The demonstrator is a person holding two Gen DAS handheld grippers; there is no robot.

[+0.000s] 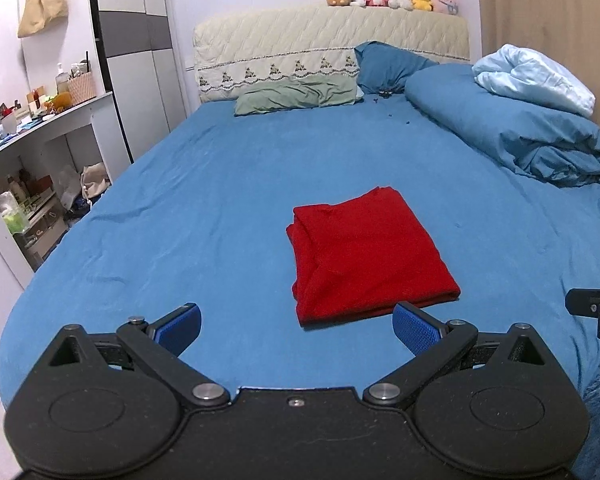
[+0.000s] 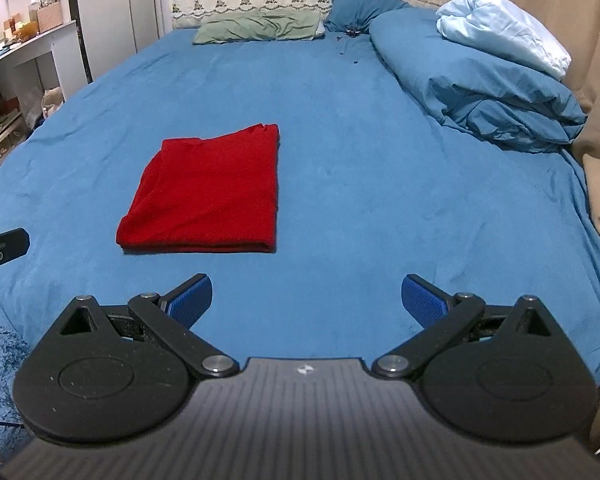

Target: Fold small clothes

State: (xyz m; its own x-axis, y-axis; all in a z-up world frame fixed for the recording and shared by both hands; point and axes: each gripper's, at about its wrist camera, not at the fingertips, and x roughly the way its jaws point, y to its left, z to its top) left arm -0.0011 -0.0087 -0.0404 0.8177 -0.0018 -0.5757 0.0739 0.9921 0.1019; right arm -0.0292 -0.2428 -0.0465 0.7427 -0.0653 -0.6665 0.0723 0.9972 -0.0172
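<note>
A red garment (image 1: 364,252) lies folded into a flat rectangle on the blue bed sheet (image 1: 204,208). It also shows in the right wrist view (image 2: 208,196), left of centre. My left gripper (image 1: 296,330) is open and empty, just short of the garment's near edge. My right gripper (image 2: 306,300) is open and empty over bare sheet, to the right of the garment. Part of the right gripper shows at the right edge of the left wrist view (image 1: 596,312), and part of the left gripper at the left edge of the right wrist view (image 2: 0,256).
A rolled blue duvet (image 1: 512,132) with a pale blue blanket (image 1: 536,76) lies at the back right. A green pillow (image 1: 300,96) and a blue pillow (image 1: 388,64) sit by the headboard (image 1: 300,36). A cluttered shelf unit (image 1: 40,152) stands left of the bed.
</note>
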